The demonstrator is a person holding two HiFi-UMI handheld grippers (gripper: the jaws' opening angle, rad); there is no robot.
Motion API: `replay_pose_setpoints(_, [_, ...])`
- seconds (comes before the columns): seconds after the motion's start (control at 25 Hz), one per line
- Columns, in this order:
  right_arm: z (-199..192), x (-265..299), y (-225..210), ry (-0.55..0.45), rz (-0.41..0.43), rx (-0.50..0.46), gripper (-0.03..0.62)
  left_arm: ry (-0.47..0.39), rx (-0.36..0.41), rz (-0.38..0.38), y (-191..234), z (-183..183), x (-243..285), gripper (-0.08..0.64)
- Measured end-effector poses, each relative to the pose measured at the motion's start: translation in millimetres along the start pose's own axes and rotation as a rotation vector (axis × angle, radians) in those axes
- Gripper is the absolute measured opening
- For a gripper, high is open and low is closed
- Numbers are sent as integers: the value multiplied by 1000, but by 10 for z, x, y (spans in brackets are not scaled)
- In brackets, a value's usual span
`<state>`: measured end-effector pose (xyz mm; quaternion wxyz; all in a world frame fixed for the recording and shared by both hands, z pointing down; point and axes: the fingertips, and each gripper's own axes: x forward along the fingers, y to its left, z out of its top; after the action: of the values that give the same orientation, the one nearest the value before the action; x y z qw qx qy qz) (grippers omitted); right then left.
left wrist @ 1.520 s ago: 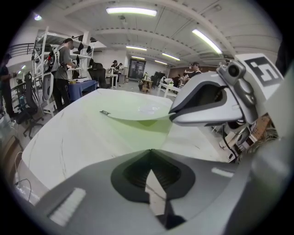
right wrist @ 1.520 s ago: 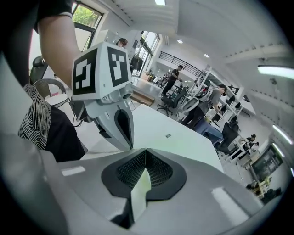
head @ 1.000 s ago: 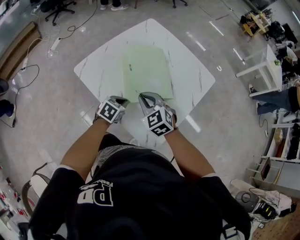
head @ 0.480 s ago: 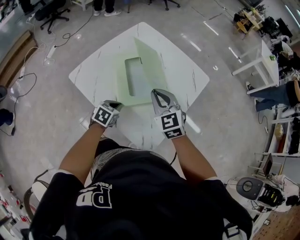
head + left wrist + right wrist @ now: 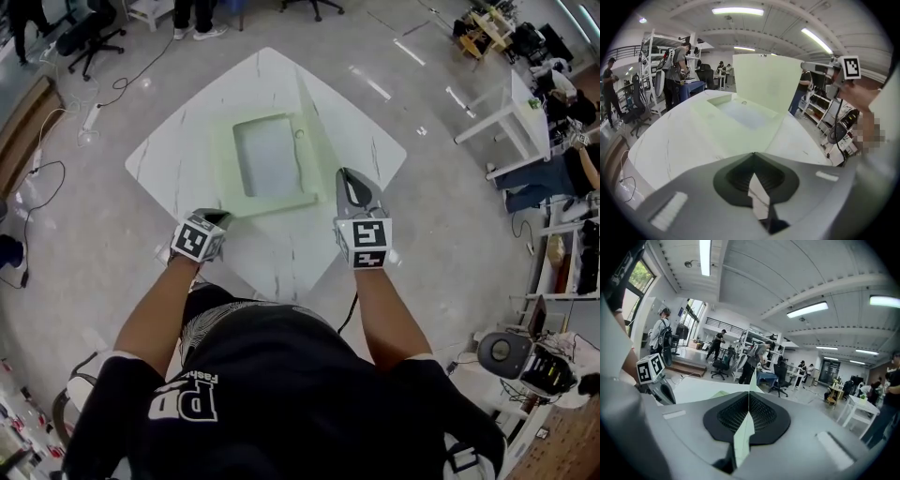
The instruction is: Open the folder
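- Right gripper [image 5: 345,176] is clamped on the free edge of the pale green cover [image 5: 317,127]; it should swing the cover around the spine, never tugging.
- Left gripper [image 5: 218,218], jaws together, steadies the folder [image 5: 272,200] on the marble table [image 5: 178,141].

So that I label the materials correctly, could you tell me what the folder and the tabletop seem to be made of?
Folder: probably thin plastic, smooth and semi-matte; it is evenly pale green, and its raised cover stands flat without sagging. Tabletop: smooth white marble or marble-look laminate, with thin grey veins; I cannot tell which.
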<state>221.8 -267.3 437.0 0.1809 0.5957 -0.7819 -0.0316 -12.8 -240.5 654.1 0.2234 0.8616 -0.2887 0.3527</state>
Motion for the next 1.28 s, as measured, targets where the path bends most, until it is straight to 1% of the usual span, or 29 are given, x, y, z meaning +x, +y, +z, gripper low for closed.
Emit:
replay_pose_setpoints(0.08, [-66,-40,-206,2,-31,85,4,2,-1,2,-13,4,-22,54])
replay_pose_setpoints(0.36, [-477,-143,-993,10,-157,464,3,-10,-7,4,1,17,-27,54])
replay_pose_setpoints(0.48, [-689,-164,-1256,21,-192,577,3,-12,4,6,-5,29,-20,54])
replay_pose_setpoints(0.76, [-1204,-177,-1597,75,-264,727,3,-2,30,34,-56,54,-66,54])
replay_pose_setpoints(1.0, [-1597,-126,-1801,146,-313,755,5,27,39,55,-32,62,-99,52])
replay_pose_setpoints(1.28, [-2030,-76,-1976,213,-375,823,5,47,45,59,-13,77,-100,53])
